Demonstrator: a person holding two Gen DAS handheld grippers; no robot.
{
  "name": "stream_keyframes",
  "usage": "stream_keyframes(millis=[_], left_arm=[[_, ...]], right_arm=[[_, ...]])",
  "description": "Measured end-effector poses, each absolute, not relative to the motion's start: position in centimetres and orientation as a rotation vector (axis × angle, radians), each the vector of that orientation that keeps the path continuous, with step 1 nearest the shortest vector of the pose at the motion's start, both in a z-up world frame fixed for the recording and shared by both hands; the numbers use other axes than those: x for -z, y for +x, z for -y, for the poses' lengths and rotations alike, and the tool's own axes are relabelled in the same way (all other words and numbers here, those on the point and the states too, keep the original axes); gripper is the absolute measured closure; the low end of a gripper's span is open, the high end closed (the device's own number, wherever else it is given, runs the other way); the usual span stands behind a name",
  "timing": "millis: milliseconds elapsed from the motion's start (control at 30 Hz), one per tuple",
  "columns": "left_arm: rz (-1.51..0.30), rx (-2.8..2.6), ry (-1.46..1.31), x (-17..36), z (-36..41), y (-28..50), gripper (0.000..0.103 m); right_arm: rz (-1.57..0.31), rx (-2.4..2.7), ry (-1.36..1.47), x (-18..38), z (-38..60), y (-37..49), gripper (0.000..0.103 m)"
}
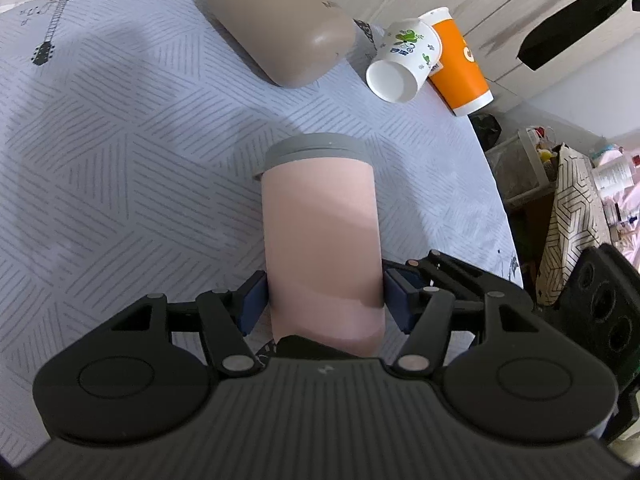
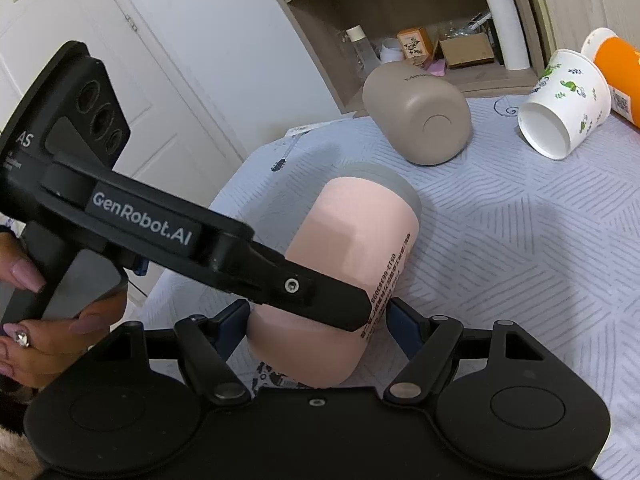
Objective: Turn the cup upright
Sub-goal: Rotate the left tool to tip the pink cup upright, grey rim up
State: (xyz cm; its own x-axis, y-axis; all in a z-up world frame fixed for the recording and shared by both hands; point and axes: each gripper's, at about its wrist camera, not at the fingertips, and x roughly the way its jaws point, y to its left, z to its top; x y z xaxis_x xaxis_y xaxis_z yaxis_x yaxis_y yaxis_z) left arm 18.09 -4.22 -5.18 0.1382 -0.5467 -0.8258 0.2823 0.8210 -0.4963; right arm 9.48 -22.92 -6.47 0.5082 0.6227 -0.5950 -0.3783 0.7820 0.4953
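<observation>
Pink cup (image 1: 320, 232) with its grey lid (image 1: 316, 148) lies on the table (image 1: 120, 184), long axis pointing away from me. My left gripper (image 1: 324, 300) clamps its near end; the right gripper (image 2: 318, 324) brackets that end too (contact unclear).

The left gripper (image 1: 324, 300) clamps a pink tumbler (image 1: 320, 236) between its blue pads (image 1: 253, 300), one pad pressed on each side of the lower body. The tumbler's grey lid (image 1: 314, 150) points away from the camera, over the table (image 1: 120, 160), which wears a pale cloth with hatched lines and a guitar print. Toward the table's far edge lies a taupe flask (image 1: 280, 24) on its side. Near the far right corner a white floral paper cup (image 1: 404, 62) lies tipped, its mouth facing the camera, touching an orange paper cup (image 1: 460, 64) standing mouth-down beside it.
</observation>
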Motion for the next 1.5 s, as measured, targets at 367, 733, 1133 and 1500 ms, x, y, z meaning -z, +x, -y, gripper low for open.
stream_keyframes(millis=[367, 733, 1133, 1500], left_arm=[[-1.216, 0.66, -0.246, 3.9, 2.5, 18.6, 0.026], [-1.207, 0.684, -0.304, 5.0, 2.2, 19.6, 0.029], [-1.042, 0.724, -0.196, 3.5, 2.9, 16.5, 0.044], [-0.799, 0.754, 0.02, 1.5, 3.7, 10.1, 0.046]], right_arm=[[-0.88, -0.657, 0.364, 6.5, 23.5, 10.6, 0.014], [-0.963, -0.602, 0.499, 7.1, 24.4, 12.7, 0.015], [-0.845, -0.608, 0.327, 5.8, 23.8, 10.4, 0.026], [-0.64, -0.64, 0.097, 4.4, 23.4, 6.1, 0.027]])
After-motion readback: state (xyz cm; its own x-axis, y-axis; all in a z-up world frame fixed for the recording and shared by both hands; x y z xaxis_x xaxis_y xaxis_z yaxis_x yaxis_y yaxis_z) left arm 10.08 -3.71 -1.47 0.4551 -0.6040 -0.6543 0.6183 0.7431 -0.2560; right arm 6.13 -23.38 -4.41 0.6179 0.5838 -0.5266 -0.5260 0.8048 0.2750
